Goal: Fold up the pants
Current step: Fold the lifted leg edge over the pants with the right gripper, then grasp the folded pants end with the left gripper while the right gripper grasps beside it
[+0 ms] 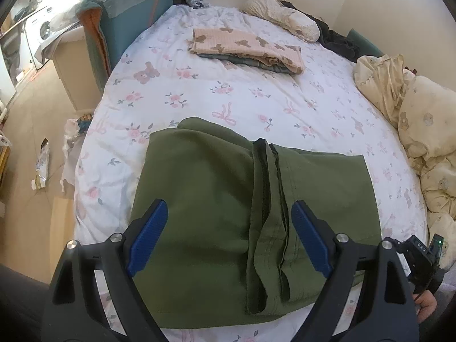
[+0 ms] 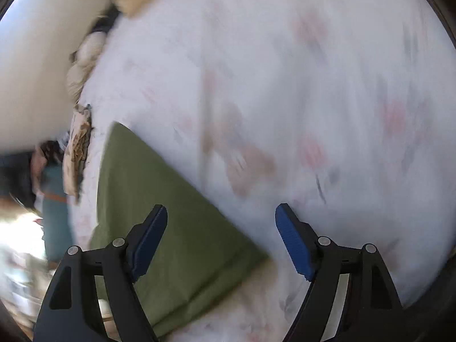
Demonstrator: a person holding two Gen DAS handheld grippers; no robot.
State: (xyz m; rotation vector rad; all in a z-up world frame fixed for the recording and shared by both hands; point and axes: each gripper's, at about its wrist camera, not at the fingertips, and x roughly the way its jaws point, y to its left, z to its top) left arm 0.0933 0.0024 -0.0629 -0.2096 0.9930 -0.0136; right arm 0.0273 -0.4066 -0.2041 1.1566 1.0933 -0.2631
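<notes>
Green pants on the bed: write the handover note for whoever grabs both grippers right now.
Left gripper: open, holding nothing, above the green pants.
Right gripper: open, empty, over the pants' edge; its view is motion-blurred.
Pants: on the floral bedsheet, already folded into a compact block, a dark-edged seam strip lying on top.
Folded bear-print cloth lies further up the bed.
Done: main folds.
Left: probably tuck or smooth that loose strip, maybe one final fold; judge on the spot.

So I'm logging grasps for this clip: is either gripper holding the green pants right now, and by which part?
Nothing is held. The left gripper and right gripper are both open above the green pants, with no cloth pinched between their fingers.
</notes>
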